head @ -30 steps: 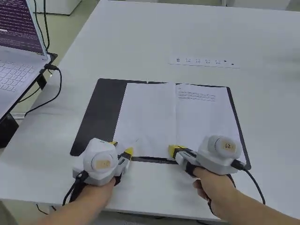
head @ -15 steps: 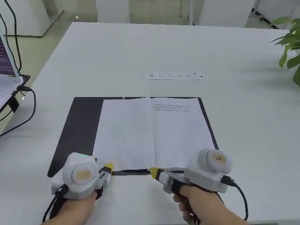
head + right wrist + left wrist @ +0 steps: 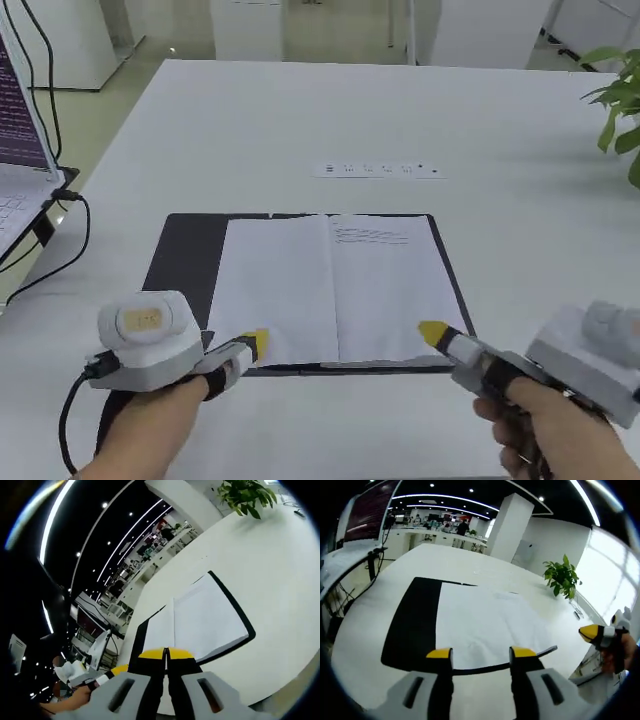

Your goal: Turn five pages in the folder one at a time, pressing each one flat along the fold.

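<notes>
- Folder (image 3: pixel 188 268) lies open and flat on the white table (image 3: pixel 300 110), black cover down. A bare strip of cover shows to the left of the white pages (image 3: pixel 330 290).
- Head view: printed lines sit at the top of the right-hand page; the left-hand page looks blank. A white power strip (image 3: pixel 380 169) lies on the table beyond the folder, well apart from it. A laptop (image 3: pixel 20 160) is at the far left and a plant (image 3: pixel 622 85) at the far right.
- Left gripper (image 3: pixel 481 653): its own view shows the two yellow tips set wide apart with nothing between them, just short of the folder's near edge. The head view shows one tip only, so the gap cannot be read there.
- Right gripper (image 3: pixel 165 654): its own view shows the tips pressed together with nothing held, pointing along the fold from the near side. In the head view the tip is at the near right corner of the right-hand page; I cannot tell whether it touches.
- Left gripper view also catches the right gripper's yellow tip at its right edge.
</notes>
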### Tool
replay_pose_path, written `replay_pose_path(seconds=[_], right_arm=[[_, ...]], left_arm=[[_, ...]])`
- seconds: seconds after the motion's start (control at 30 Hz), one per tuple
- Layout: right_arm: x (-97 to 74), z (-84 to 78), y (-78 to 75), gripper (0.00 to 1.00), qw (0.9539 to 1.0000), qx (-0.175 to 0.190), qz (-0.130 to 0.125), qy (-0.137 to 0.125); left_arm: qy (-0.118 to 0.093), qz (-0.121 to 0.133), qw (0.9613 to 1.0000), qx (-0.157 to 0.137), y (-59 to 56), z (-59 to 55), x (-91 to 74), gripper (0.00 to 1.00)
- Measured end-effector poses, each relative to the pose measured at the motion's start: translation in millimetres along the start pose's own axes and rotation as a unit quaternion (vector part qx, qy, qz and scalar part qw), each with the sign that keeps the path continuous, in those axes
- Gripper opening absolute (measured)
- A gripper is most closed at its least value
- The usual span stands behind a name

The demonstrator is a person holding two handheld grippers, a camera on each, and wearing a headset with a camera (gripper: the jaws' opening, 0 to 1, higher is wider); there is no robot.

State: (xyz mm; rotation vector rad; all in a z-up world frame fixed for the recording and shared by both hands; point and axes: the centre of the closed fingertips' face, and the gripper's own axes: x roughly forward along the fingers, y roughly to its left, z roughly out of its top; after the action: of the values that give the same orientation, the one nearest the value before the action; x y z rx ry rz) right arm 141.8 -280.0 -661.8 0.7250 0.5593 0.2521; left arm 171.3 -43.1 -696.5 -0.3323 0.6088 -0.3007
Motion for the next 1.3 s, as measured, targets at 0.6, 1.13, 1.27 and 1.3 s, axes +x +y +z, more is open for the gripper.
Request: replay_pose_path(seconds=[0.6,1.13,1.27,1.3], right_arm=[[-16.0,14.9,-19.9,0.56,0.9754,-0.214,-0.046,0.023],[-19.6,26.6,-22.9,1.00,0.9654,-0.259,-0.030,0.007],[-19.9,24.2,-19.7,1.00,0.9666,-0.255,-0.026,0.009],[-20.0,24.1,-19.4,1.00,0.9670,-0.253,-0.026,0.008]], left_arm=[[-0.013,0.035,0.9986,0.038,7.3,10.9,-55.9,0.91],[-0.026,0.065,0.9949,0.073,26.4,16.1,-84.5,0.99],[-0.026,0.073,0.9935,0.083,28.5,16.0,-88.1,0.99],[-0.025,0.075,0.9930,0.088,28.5,15.7,-89.1,0.99]])
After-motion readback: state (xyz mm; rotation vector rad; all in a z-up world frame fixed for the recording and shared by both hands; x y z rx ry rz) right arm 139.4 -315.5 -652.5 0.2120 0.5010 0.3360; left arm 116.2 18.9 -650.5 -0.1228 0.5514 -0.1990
